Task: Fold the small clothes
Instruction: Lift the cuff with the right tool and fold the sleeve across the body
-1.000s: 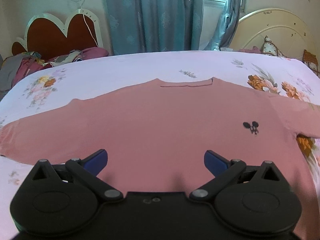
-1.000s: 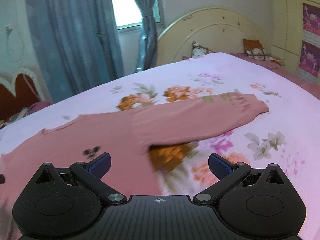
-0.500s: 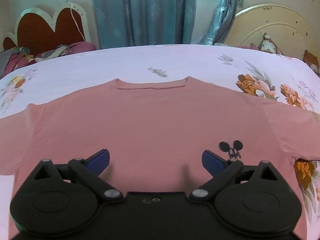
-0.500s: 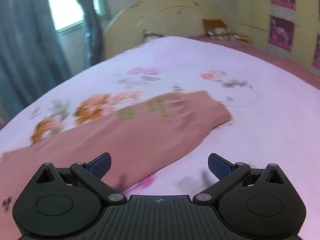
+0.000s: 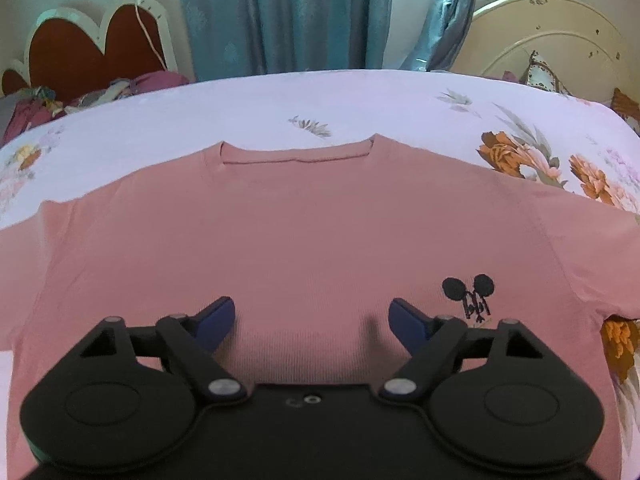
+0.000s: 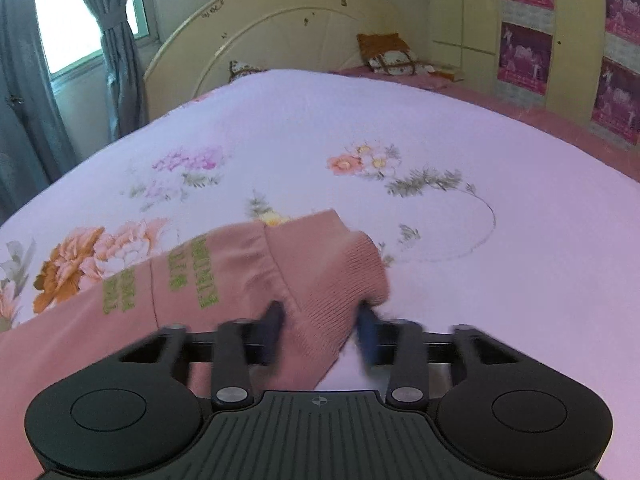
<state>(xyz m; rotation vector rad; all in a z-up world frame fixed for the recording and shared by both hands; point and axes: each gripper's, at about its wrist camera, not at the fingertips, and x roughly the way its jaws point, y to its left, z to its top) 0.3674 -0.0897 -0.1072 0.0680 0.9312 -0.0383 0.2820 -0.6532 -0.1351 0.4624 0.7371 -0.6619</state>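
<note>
A pink sweater (image 5: 312, 232) lies flat on the floral bed sheet (image 5: 320, 100), collar away from me, with a small black mouse logo (image 5: 468, 292) on the chest. My left gripper (image 5: 311, 316) hovers low over the sweater's lower chest. Its jaws are closing but still stand wide, and only flat fabric lies under them. In the right wrist view the sweater's right sleeve (image 6: 180, 280), with green lettering, ends in a ribbed cuff (image 6: 336, 276). My right gripper (image 6: 320, 322) is closing on that cuff, which bunches between the blue pads.
A cream headboard (image 6: 280, 28) and pillows (image 6: 392, 52) stand beyond the bed. A heart-shaped headboard (image 5: 96, 44) with piled clothes (image 5: 48, 100) is at the left. Blue curtains (image 5: 288, 12) hang behind. Wardrobe doors with posters (image 6: 568, 40) are at the right. Bare sheet (image 6: 520, 260) lies right of the cuff.
My right gripper swept along the sleeve to its cuff, dropped, and its jaws came in from wide open onto the cuff. My left gripper moved in over the sweater's chest and its jaws narrowed a little.
</note>
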